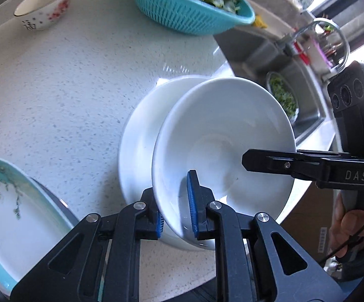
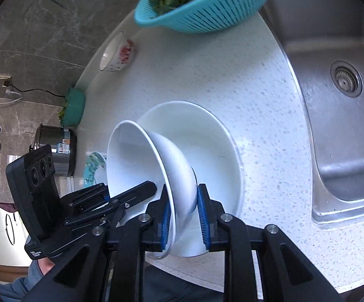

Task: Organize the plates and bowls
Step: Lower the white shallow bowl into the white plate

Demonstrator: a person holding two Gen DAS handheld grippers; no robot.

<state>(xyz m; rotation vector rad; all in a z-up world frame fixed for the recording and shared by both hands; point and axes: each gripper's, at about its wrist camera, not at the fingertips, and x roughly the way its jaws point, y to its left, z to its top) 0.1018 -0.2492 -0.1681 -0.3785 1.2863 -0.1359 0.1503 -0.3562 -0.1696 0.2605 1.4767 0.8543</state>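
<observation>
Left gripper: clamped on the near rim of the white bowl, one blue pad inside the wall, one outside.
Right gripper: also pinching that bowl's rim, from the opposite side, pads on either face of the wall.
White bowl: held between both tongs, tipped steeply so its mouth faces the left tongs, just over a second white dish.
White dish: directly beyond both sets of tongs, flat on the counter, the held bowl partly inside it; whether they touch, can't tell.
Counter: pale speckled stone, spreading out ahead of the tongs.
Teal-rimmed plate: left of the left tongs, close by, with a willow-like print.
Small flowered bowl: far ahead and left, well apart from the white pair.
Teal colander: far ahead, full of green leaves.
Sink: steel, off to the right of the right tongs.
Person's hand: gripping the right tool's handle.
</observation>
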